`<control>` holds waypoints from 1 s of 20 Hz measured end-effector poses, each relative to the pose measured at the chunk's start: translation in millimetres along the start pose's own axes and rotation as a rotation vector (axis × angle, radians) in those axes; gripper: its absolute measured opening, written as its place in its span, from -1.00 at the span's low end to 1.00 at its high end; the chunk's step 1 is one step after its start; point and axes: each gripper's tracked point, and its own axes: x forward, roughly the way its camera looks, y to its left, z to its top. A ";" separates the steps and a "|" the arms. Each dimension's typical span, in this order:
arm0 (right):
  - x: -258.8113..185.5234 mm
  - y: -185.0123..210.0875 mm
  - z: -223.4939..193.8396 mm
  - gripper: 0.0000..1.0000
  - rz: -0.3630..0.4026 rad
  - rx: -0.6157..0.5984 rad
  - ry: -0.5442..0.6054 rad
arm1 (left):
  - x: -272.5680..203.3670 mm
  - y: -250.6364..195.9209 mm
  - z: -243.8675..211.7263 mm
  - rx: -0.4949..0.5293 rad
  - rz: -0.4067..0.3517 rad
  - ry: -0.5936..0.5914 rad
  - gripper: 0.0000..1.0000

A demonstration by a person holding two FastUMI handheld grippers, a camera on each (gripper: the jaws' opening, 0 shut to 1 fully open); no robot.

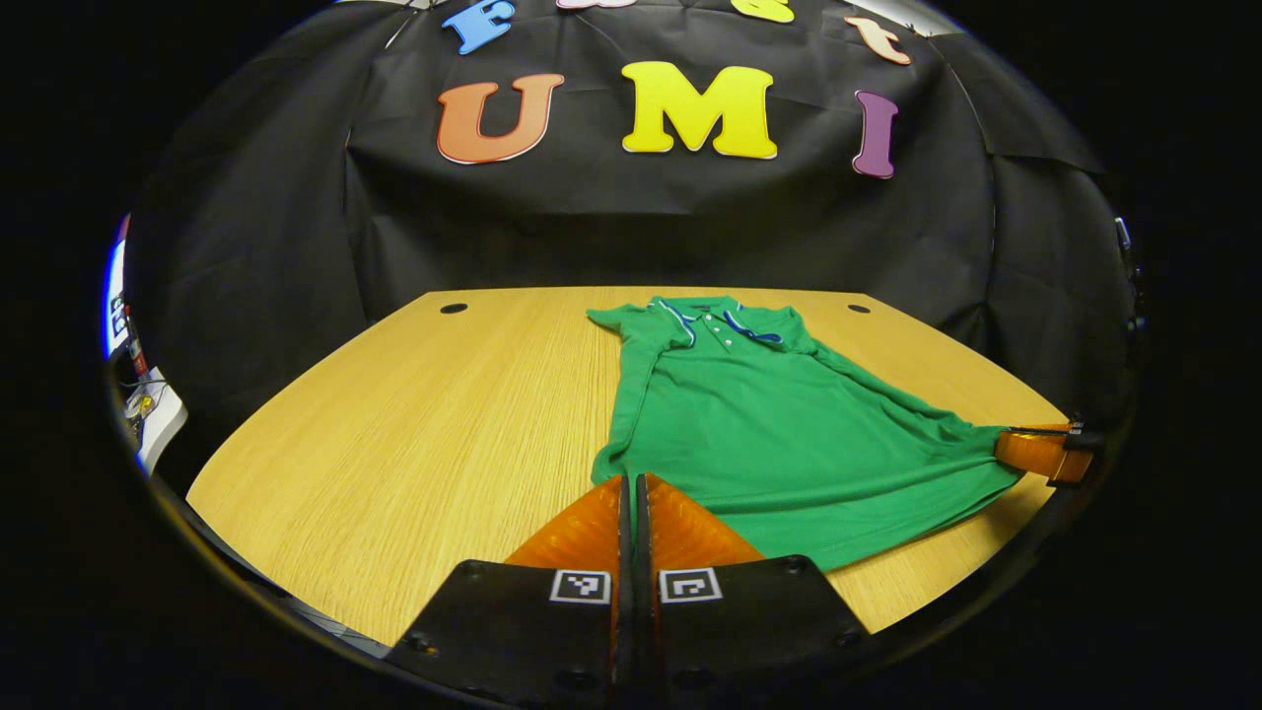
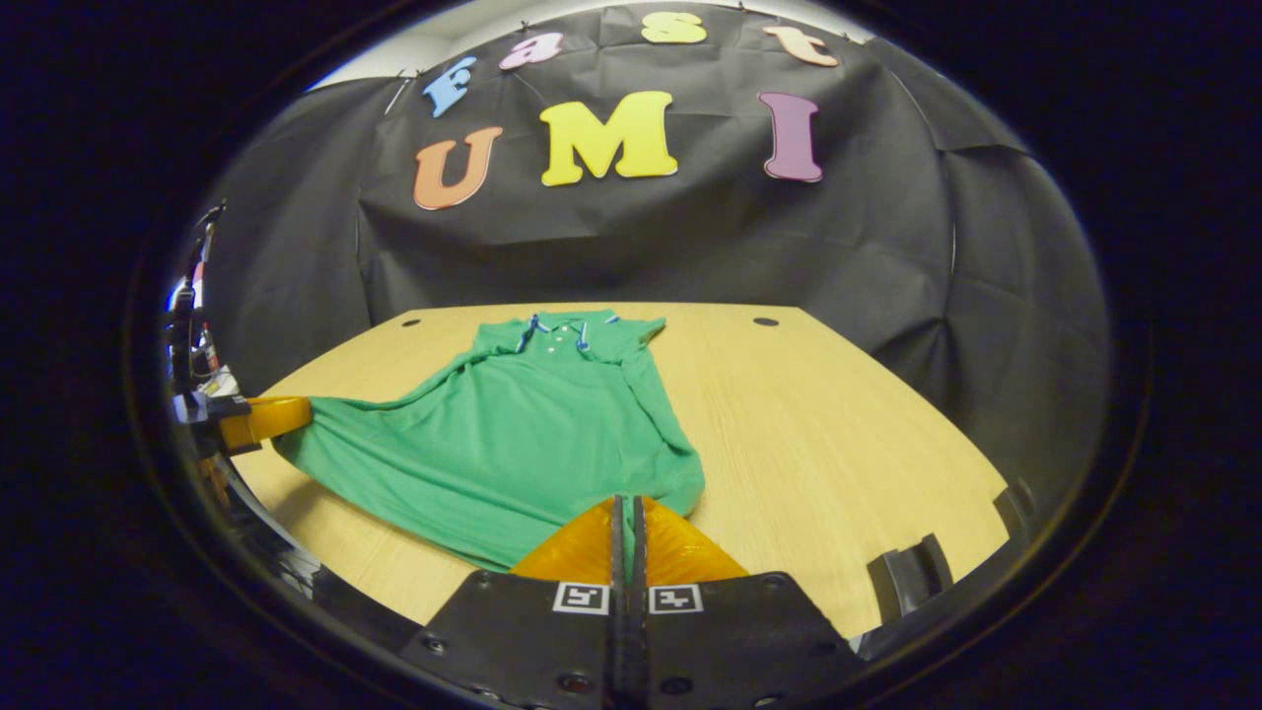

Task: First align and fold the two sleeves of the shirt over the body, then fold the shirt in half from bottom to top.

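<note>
Left gripper [image 1: 631, 483]: jaws closed, pinching the shirt's [image 1: 779, 424] near left hem corner. Shirt: green, flat on the desk [image 1: 444, 424], collar [image 1: 715, 320] far, hem near. Right gripper [image 2: 626, 505]: jaws closed on the right hem corner. Risk: uneven lifting could skew the fold or drop a corner.

The green polo shirt [image 1: 779, 434] lay centre-right on the light wooden table [image 1: 444, 424], collar toward the black cloth wall [image 1: 641, 227] behind.
</note>
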 end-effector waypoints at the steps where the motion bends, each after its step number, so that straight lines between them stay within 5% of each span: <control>1: 2.6 1.6 6.5 -1.00 -0.002 -0.015 -0.011 | 0.1 1.1 7.0 0.010 -0.001 -0.016 -0.89; 12: 75.2 9.5 102.2 -1.00 -0.003 -0.073 -0.114 | 65.5 20.4 73.4 -0.011 0.017 -0.102 -0.89; 20: 153.4 17.0 211.0 -1.00 -0.025 -0.093 -0.254 | 150.5 22.2 162.4 0.037 0.019 -0.241 -0.90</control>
